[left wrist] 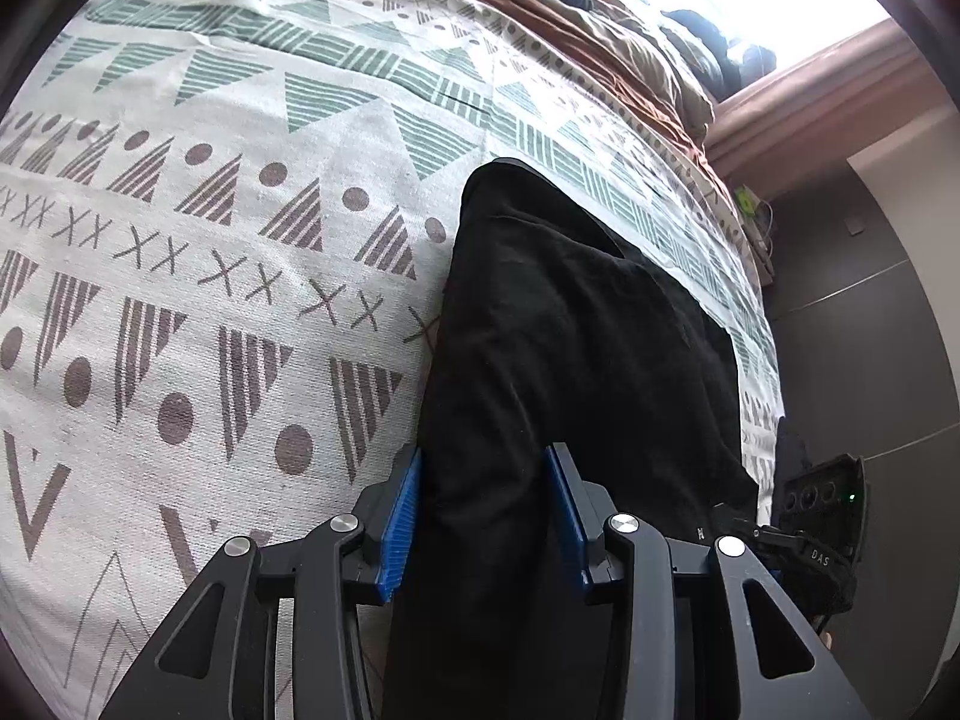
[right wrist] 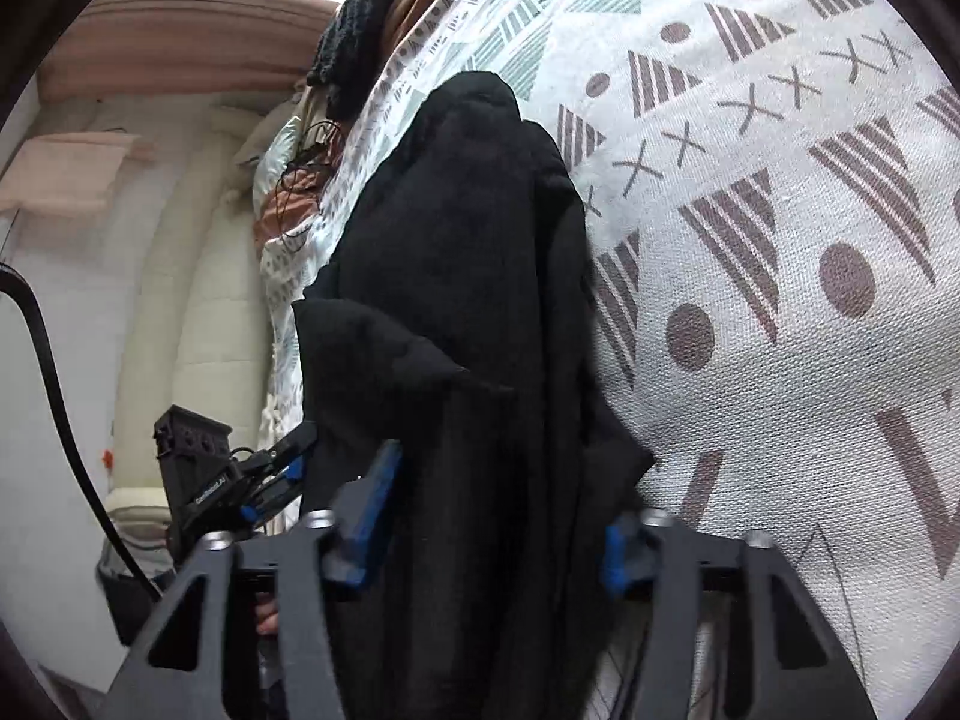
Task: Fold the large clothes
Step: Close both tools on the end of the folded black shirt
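Black garment (left wrist: 558,324), a long dark strip of cloth, lies lengthwise on the patterned bedspread (left wrist: 198,276), close to the bed's edge, its far end towards the heaped brown bedding (left wrist: 606,42). The left gripper (left wrist: 486,516) straddles the garment's near end, blue pads (left wrist: 403,516) set against the cloth; whether they truly pinch it cannot be told. From the other side, the right gripper (right wrist: 498,516) has the same bunched end between its half-parted jaws, one pad (right wrist: 613,552) visibly touching the fabric, though a firm clamp is not evident. Judged from this, the fold should go well if both grippers take matching corners of the near hem, lift together and carry it squarely over the far end, keeping edges aligned with the garment's long sides.
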### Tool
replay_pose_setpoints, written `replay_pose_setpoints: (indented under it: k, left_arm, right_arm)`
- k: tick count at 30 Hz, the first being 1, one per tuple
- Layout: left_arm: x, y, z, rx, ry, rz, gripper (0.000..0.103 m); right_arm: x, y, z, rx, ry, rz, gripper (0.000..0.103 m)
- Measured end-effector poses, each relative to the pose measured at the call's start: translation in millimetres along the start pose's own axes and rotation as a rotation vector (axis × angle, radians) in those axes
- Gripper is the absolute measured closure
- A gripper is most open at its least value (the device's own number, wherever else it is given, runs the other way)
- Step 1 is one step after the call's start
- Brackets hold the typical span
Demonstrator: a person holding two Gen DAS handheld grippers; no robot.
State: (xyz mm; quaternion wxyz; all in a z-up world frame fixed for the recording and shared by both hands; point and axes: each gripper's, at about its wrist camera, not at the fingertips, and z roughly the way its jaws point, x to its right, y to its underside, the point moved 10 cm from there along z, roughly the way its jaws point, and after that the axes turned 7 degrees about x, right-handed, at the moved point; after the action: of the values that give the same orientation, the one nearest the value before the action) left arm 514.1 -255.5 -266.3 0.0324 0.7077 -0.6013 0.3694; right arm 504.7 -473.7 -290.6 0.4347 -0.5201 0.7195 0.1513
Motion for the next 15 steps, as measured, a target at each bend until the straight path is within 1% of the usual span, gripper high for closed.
replay_pose_setpoints:
  k: [1,2,5,8,9,12,15]
  left_arm:
    - [1,1,0,0.005,0.002,0.004,0.061]
    - [0,1,-1,0.008,0.007,0.004,0.060]
    - [-5,5,3,-0.011,0.010,-0.011,0.051]
    - [-10,9,8,-0.040,0.046,-0.083,0.050]
    - [-9,9,8,-0.041,0.047,-0.085,0.050]
    - [-7,9,6,-0.042,0.041,-0.073,0.055]
    - [-6,10,4,-0.039,0.060,-0.100,0.063]
  right_arm:
    - [-1,1,1,-0.002,0.002,-0.004,0.061]
    - [-2,3,0,0.001,0.006,-0.018,0.062]
    - [-2,3,0,0.004,0.011,-0.027,0.063]
    - [-3,2,1,0.000,0.019,-0.024,0.062]
    - [-3,2,2,0.000,0.015,-0.018,0.061]
    - [-3,2,4,0.007,-0.009,0.017,0.060]
    - [-4,0,5,0.017,-0.022,0.024,0.062]
